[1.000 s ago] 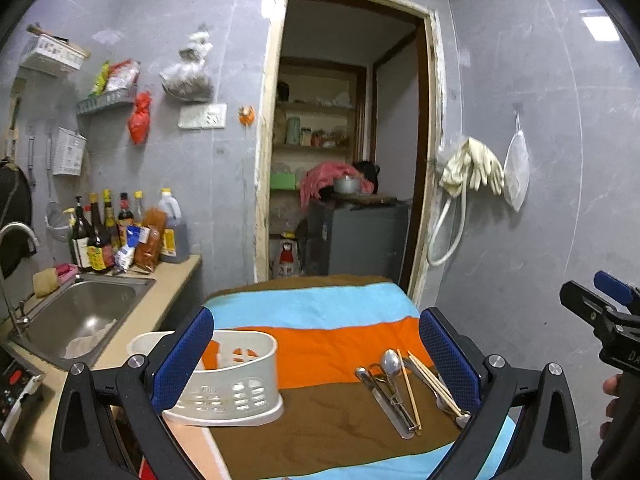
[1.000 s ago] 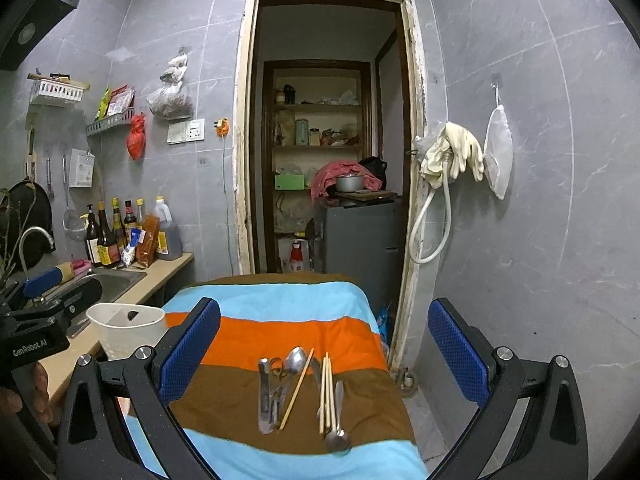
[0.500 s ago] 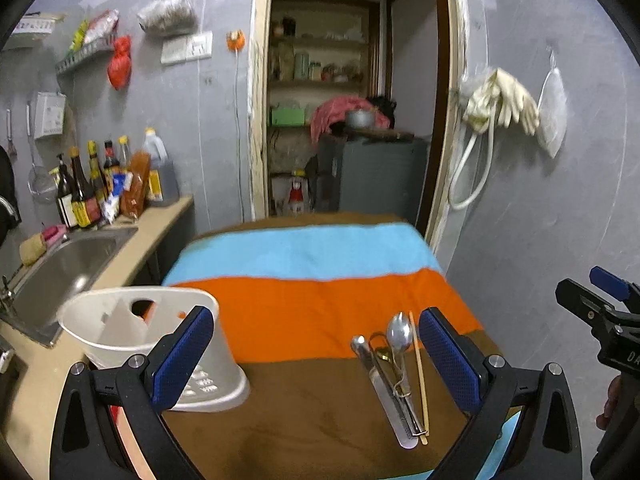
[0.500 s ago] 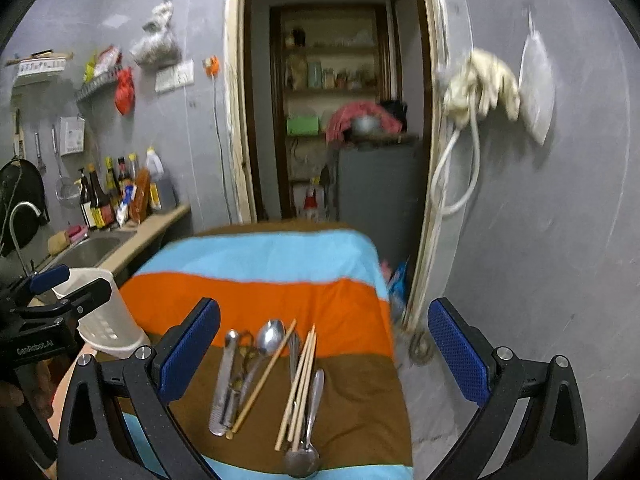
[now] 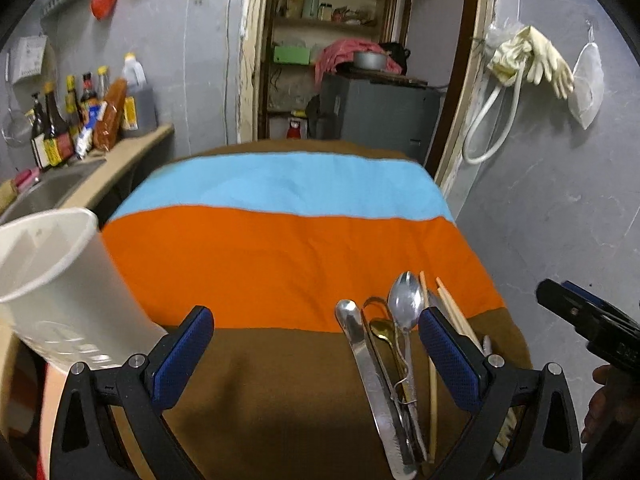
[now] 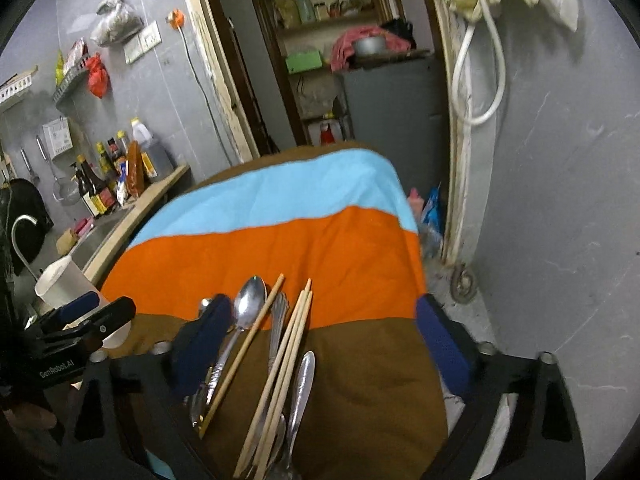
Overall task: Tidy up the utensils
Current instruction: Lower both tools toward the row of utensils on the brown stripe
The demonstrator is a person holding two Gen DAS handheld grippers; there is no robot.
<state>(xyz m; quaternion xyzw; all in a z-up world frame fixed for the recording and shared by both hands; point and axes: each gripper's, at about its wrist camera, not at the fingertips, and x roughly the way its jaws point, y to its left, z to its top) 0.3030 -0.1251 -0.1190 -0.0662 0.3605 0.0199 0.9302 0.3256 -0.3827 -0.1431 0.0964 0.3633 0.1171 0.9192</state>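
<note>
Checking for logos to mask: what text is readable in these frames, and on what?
"GenRobot.AI": white print on the left gripper body, right wrist view.
Right gripper body, left wrist view: white print cut off by the frame edge, unreadable.
Bottles by the sink: labels too small and blurred.
White wall plate and hanging white box: marks too blurred.
Nothing else legible.

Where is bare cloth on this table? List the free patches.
Free: the light blue and orange stripes of the striped tablecloth, and the brown stripe between the white plastic utensil holder and the metal spoon. Crowded: the wooden chopsticks.
</note>
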